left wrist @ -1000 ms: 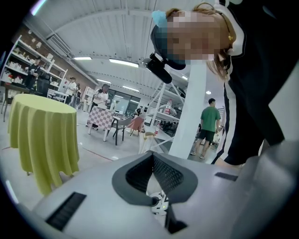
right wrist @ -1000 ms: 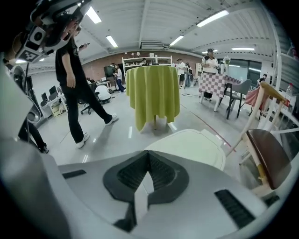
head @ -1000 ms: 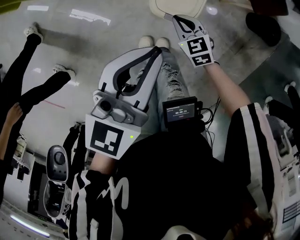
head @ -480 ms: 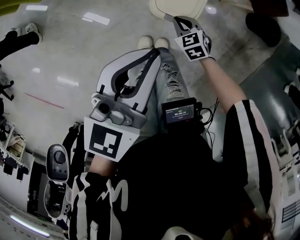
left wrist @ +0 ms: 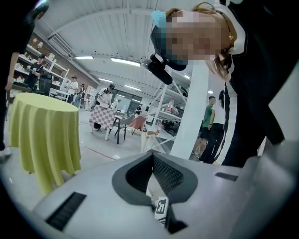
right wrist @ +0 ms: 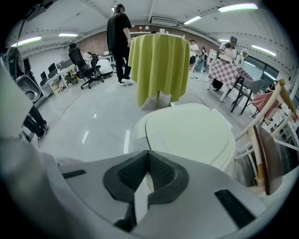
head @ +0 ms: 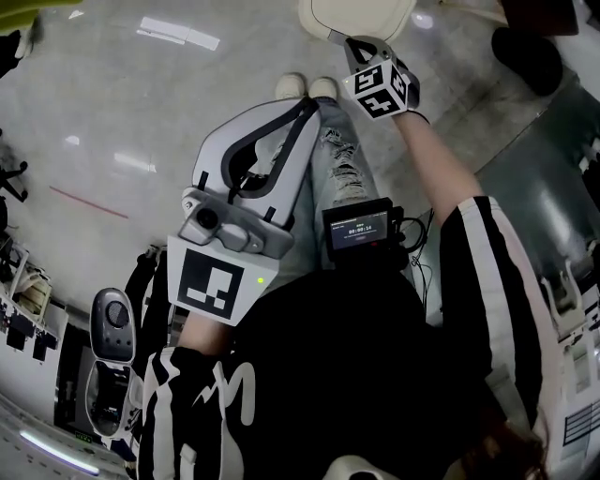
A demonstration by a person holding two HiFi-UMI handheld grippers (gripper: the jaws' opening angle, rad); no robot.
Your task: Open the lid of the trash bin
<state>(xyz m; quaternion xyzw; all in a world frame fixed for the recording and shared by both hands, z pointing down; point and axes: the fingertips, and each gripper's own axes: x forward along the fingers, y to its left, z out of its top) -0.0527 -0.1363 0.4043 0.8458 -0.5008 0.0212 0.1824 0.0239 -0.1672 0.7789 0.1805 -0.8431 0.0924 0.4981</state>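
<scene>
The trash bin (head: 356, 14) is cream-coloured with its lid (right wrist: 191, 133) lying flat and closed; it stands on the floor at the top of the head view. My right gripper (head: 354, 44) (right wrist: 149, 152) reaches out to the bin's near edge, just short of the lid, jaws shut and nothing between them. My left gripper (head: 309, 101) (left wrist: 153, 154) is held back close to the body, above the person's leg, pointing away from the bin across the hall. Its jaws are shut and hold nothing.
A yellow-draped round table (right wrist: 159, 65) stands behind the bin with a person in black (right wrist: 119, 37) beyond it. A wooden chair (right wrist: 268, 140) is right of the bin. A small screen unit (head: 361, 225) hangs at the person's waist; their shoes (head: 307, 86) point at the bin.
My right gripper has crept forward toward the bin and its marker cube has turned. Legs of bystanders at the left have gone out of view. The left gripper has barely moved.
</scene>
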